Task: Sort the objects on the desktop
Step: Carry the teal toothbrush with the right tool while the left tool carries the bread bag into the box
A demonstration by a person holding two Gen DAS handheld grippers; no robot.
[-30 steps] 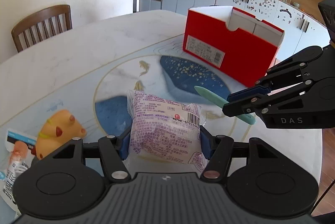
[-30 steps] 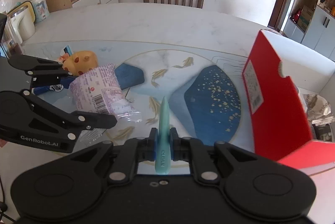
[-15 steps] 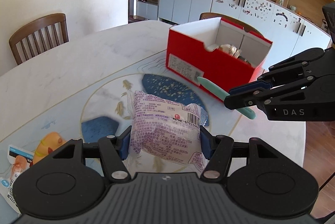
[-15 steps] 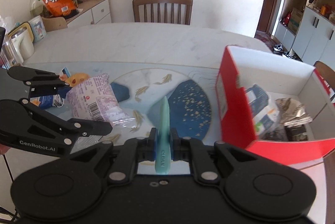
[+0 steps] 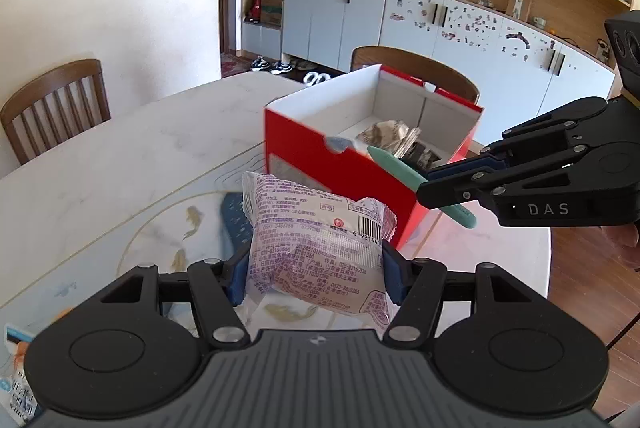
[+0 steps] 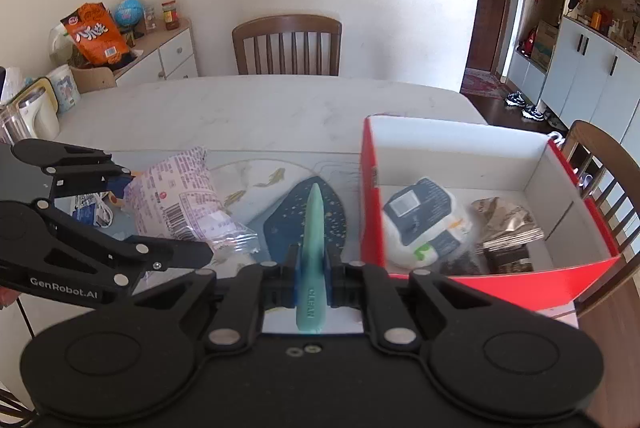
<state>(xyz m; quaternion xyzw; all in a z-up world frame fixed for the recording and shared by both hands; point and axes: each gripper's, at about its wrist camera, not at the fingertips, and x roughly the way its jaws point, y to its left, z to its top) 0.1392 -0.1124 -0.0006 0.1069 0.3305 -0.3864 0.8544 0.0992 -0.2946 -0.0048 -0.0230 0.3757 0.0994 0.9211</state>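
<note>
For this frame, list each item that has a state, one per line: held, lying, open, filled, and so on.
left gripper: shut on the purple snack packet, off the table.
purple snack packet: held, sealed.
right gripper: shut on the green tool.
green tool: held, tip pointing forward.
red box: open, upright, partly filled.
white-and-blue packet: lying in the box.
foil packets: lying in the box.
</note>
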